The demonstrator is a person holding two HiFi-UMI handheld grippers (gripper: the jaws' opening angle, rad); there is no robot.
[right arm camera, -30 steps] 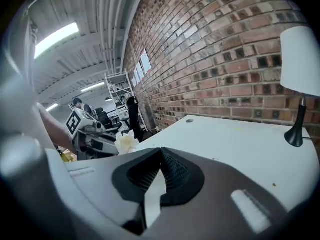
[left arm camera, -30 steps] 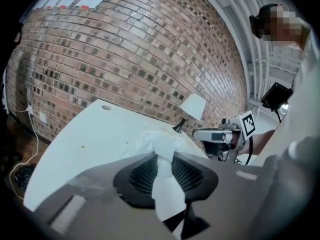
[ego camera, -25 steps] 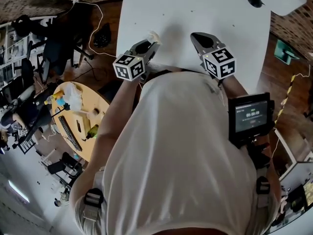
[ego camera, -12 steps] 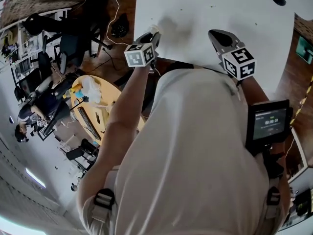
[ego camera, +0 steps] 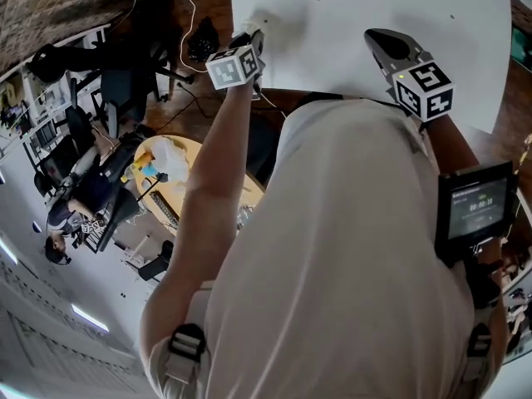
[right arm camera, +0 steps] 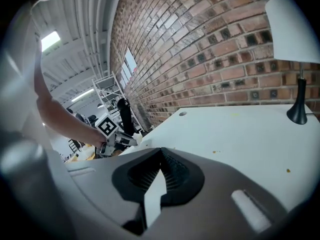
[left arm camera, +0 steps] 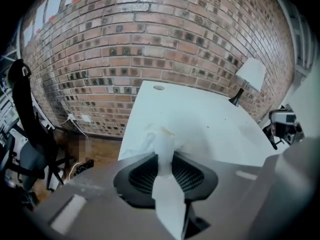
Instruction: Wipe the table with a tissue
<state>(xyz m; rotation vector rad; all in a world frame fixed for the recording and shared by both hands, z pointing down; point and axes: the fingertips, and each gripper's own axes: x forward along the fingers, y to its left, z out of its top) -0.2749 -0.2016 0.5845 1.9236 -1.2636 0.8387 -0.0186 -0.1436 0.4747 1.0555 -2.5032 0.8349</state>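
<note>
The white table [ego camera: 357, 23] is filling the far part of the head view. Over the last second the person is leaning toward its left side, with the left arm stretching out further. The left gripper [ego camera: 251, 40] is travelling with it. A second ago it was sitting over the near part of the tabletop, inboard of the left edge. Now it is arriving at that left edge, close to the near-left corner. Its own view is showing the edge dropping away just left of the jaws.

The right gripper [ego camera: 378, 40] is hardly changing its place. It is hovering over the near right part of the table, well apart from the left one. Its jaws are pressing together with nothing between them, so it is taking no part in the wiping.

The left gripper's jaws are clamping shut on the tissue [left arm camera: 161, 143]. The tissue is bunching up as a small white wad past the fingertips and is lying on or just over the tabletop; which of the two I cannot tell.

This probably means one wiping stroke is running out at the left side. Most of the surface, toward the far lamp [right arm camera: 299, 99] and the right, is likely waiting for further passes. A few small specks [right arm camera: 215, 151] are showing on the tabletop in the right gripper view, away from where the tissue is now.
</note>
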